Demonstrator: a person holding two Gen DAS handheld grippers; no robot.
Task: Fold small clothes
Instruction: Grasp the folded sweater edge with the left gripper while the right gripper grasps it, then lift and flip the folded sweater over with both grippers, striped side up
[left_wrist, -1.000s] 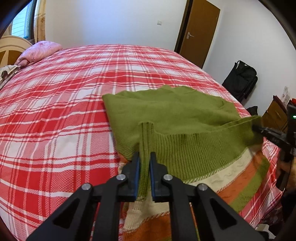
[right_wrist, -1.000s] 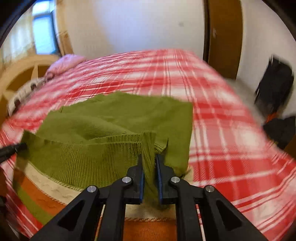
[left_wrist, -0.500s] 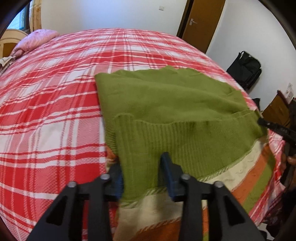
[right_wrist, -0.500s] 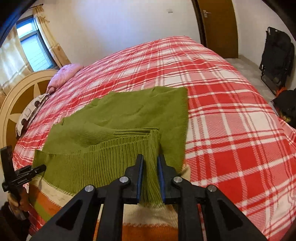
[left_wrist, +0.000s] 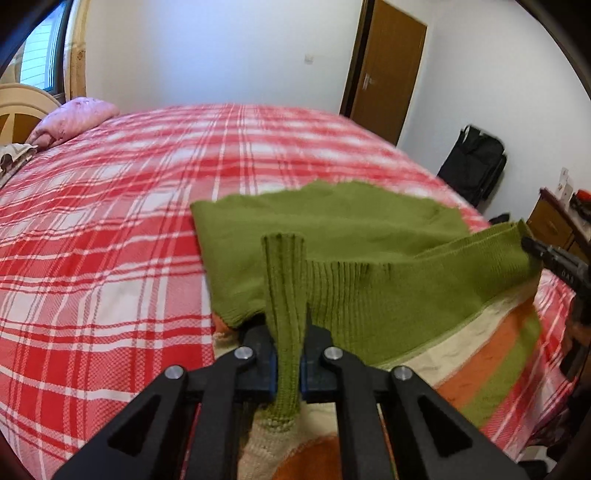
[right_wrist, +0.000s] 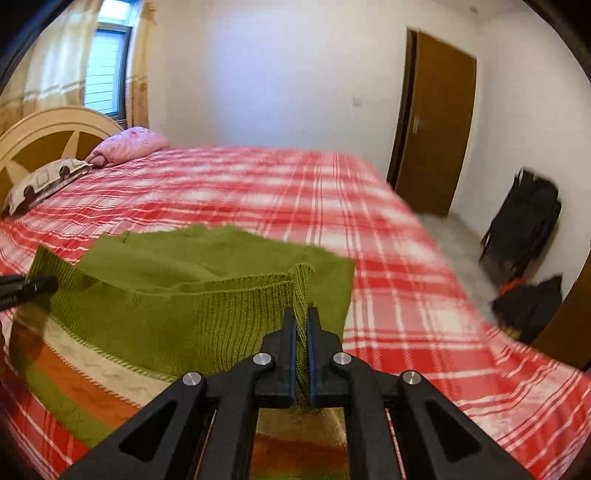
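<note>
A green knit sweater (left_wrist: 332, 229) with cream and orange stripes lies on the red plaid bed (left_wrist: 110, 221). My left gripper (left_wrist: 287, 354) is shut on the left corner of its green ribbed hem, which stands up between the fingers. My right gripper (right_wrist: 303, 354) is shut on the right corner of the same hem. The hem is lifted off the bed and stretched between both grippers, above the striped part of the sweater (right_wrist: 92, 376). The right gripper also shows at the right edge of the left wrist view (left_wrist: 532, 245). The left gripper shows at the left edge of the right wrist view (right_wrist: 51, 284).
A pink pillow (left_wrist: 74, 122) and a patterned pillow (right_wrist: 44, 181) lie at the headboard (right_wrist: 44, 136). A brown door (right_wrist: 432, 133) and black bags (right_wrist: 524, 221) stand past the bed's right side. A wooden cabinet (left_wrist: 550, 225) is near the bed corner.
The left gripper, open around the hem half a second ago, is shut on it again. Both grippers have lifted the ribbed hem higher off the bed.
</note>
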